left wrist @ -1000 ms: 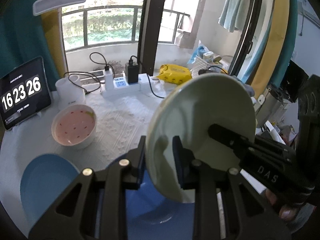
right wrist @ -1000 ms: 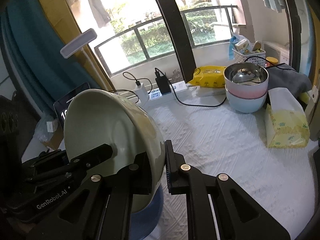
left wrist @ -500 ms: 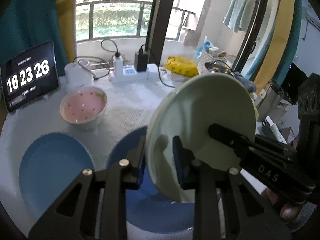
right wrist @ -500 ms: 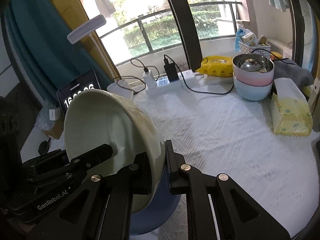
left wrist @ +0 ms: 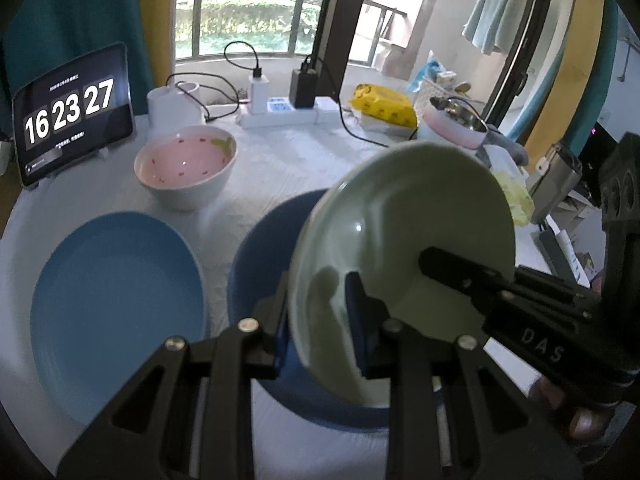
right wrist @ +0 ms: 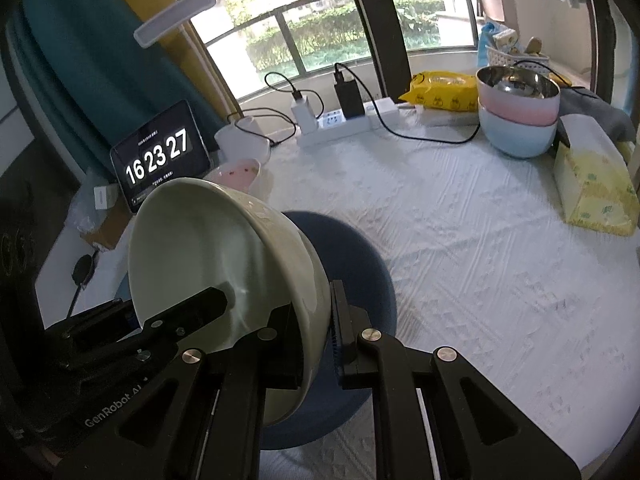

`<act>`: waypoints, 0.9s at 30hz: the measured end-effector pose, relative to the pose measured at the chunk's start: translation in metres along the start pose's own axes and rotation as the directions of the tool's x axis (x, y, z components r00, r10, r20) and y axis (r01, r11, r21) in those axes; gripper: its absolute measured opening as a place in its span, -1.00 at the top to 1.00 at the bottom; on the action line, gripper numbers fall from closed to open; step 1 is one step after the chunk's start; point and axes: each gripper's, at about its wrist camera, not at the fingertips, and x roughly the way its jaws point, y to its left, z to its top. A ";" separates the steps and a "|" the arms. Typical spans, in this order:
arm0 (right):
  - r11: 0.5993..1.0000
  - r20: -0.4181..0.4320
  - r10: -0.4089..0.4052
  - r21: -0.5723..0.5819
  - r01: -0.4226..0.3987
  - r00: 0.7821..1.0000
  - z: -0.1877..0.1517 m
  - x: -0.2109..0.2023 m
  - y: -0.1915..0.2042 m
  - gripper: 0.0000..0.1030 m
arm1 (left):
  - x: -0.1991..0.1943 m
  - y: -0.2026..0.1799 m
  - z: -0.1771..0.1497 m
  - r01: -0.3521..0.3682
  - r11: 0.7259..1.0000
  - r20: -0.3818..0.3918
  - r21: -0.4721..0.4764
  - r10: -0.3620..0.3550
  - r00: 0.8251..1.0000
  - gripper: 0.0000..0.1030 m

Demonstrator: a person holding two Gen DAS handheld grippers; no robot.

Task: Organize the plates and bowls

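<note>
pale green bowl [left wrist: 404,240], glossy, tilted on edge.

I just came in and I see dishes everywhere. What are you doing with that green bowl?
A person is tidying plates and bowls with two hand-held grippers. Both the left gripper and the right gripper are clamped on the rim of the pale green bowl, holding it tipped on its side above a dark blue plate. A lighter blue plate and a pink bowl sit on the table. Two more bowls are stacked at the far side.
</note>
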 end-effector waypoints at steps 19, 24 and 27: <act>0.998 -0.084 -0.044 -0.042 0.041 0.996 -0.006 0.018 0.006 0.78 | 0.007 -0.001 -0.011 -0.088 0.994 0.012 0.058 0.088 0.996 0.48; 0.994 -0.095 -0.080 -0.078 0.073 0.992 -0.005 0.021 0.009 0.78 | 0.007 -0.001 -0.011 -0.083 0.995 0.007 0.050 0.083 0.997 0.47; 0.993 -0.106 -0.090 -0.085 0.082 0.990 -0.003 0.023 0.009 0.78 | 0.007 0.000 -0.011 -0.085 0.995 -0.001 0.045 0.085 0.996 0.47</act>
